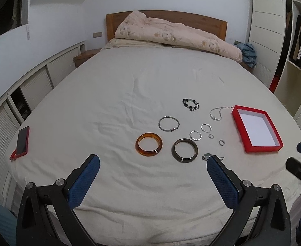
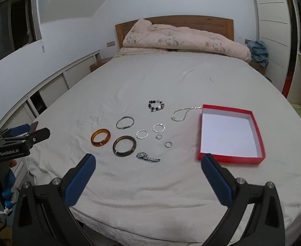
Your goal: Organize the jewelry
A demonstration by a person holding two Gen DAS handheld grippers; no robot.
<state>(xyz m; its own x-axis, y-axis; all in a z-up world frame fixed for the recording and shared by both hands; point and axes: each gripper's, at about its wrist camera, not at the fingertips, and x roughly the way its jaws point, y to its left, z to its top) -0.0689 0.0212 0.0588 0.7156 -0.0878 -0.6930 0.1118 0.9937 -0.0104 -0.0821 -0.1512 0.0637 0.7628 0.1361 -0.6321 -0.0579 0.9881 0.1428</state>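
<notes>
Jewelry lies on the white bed sheet: an amber bangle, a dark bangle, a thin silver bangle, a beaded bracelet, a silver chain, two silver hoops, small rings and a watch. An empty red box sits to their right. My left gripper and right gripper are open and empty, hovering near the bed's front edge.
A phone in a red case lies at the bed's left edge. A folded quilt lies against the wooden headboard. Low cabinets run along the left wall, and a wardrobe stands on the right. The left gripper also shows in the right wrist view.
</notes>
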